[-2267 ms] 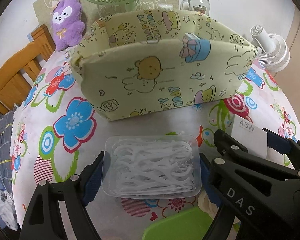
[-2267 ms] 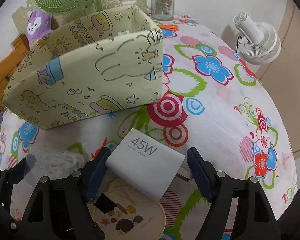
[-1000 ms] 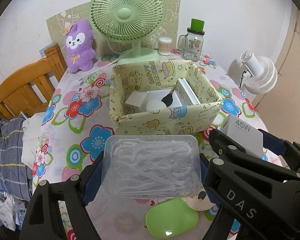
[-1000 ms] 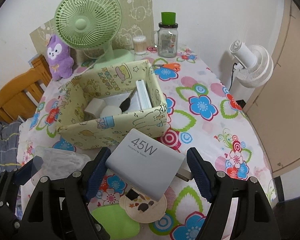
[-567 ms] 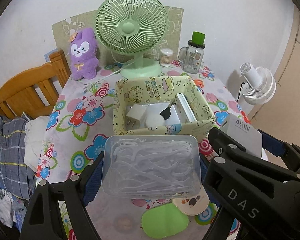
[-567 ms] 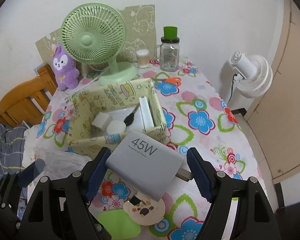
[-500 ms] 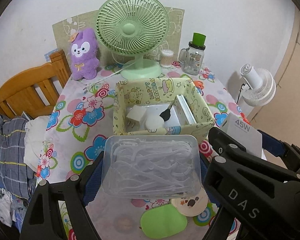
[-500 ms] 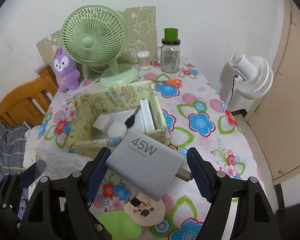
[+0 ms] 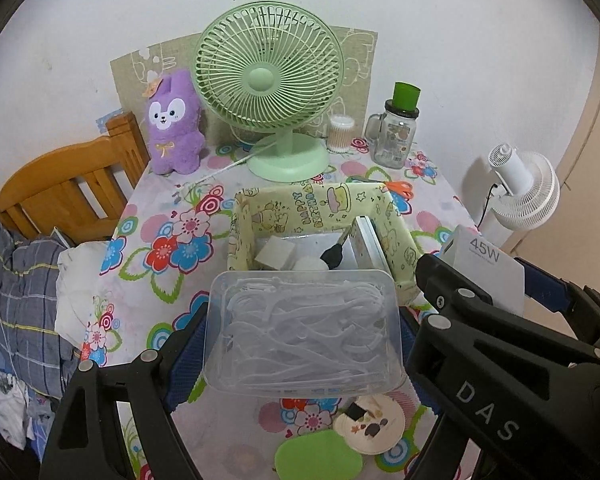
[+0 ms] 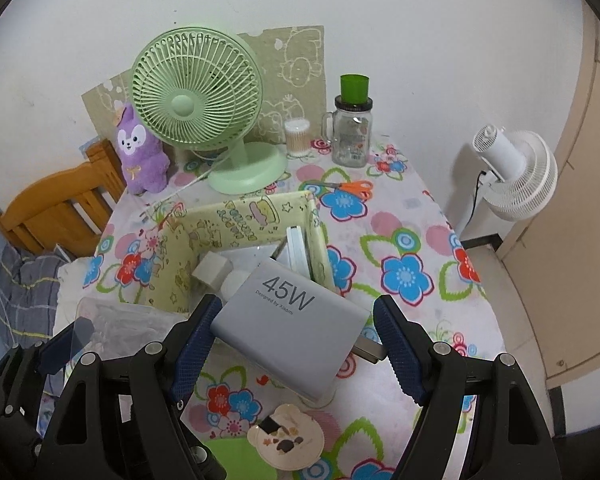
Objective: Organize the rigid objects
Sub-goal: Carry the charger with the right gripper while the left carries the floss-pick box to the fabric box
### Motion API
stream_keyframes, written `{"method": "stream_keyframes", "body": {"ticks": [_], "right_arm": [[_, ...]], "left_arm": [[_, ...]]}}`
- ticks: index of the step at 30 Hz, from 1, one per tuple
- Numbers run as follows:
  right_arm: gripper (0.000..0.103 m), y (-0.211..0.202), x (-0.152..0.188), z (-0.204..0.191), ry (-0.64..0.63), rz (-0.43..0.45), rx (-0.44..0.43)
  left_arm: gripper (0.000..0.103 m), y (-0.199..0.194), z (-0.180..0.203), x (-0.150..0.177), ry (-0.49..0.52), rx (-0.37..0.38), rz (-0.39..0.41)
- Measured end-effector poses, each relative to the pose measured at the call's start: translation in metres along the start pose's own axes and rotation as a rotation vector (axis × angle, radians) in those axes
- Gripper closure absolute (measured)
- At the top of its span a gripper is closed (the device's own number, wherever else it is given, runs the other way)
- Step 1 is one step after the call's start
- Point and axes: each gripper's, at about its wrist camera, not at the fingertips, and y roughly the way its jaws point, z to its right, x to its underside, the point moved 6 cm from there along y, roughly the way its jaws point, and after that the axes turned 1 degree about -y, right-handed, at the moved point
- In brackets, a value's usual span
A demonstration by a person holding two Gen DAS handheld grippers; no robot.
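Observation:
My left gripper [image 9: 302,344] is shut on a clear plastic box of white floss picks [image 9: 302,330], held in the air above the table. My right gripper [image 10: 296,340] is shut on a white 45W charger [image 10: 290,322], its metal plug end against the right pad. Both hang in front of the yellow cartoon-print fabric bin [image 9: 312,204] [image 10: 244,216], which holds a white cube charger [image 9: 274,254], a round white thing, a black brush [image 9: 334,254] and a flat white box [image 9: 370,240]. The right gripper and charger [image 9: 490,268] show at the right of the left wrist view.
On the flowered tablecloth [image 10: 400,272] stand a green fan [image 9: 266,76], a purple plush [image 9: 174,124], a glass jar with green lid [image 10: 352,128], a cotton-swab pot [image 10: 297,132] and orange scissors [image 10: 350,188]. A bear-shaped dish [image 10: 286,442] and green case [image 9: 318,454] lie below the grippers. A wooden chair [image 9: 66,188] stands left; a white fan [image 10: 512,168] stands right.
Both grippers have risen and drawn back with their loads, so the bin looks smaller and lower, and more of the table and back wall shows. The grips are unchanged.

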Motion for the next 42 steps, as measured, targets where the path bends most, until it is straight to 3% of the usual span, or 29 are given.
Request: {"method": "stream_keyframes", "body": {"ticks": [12,28,42], "right_arm": [[0.023,0.025,-0.026,-0.012,-0.062,-0.006,-0.069],[0.023,0.074,-0.044,-0.018,-0.121,-0.051,-0.093],[0.023,0.117,-0.046,-0.024,-0.165,-0.093,-0.098]], "left_arm": [[0.015,0.018,0.001,-0.021,-0.01,-0.043,0.001],[0.015,0.061,-0.004,-0.036,-0.049,-0.071,-0.048],[0.015,0.102,-0.014,-0.033,-0.102,-0.088,-0.133]]}}
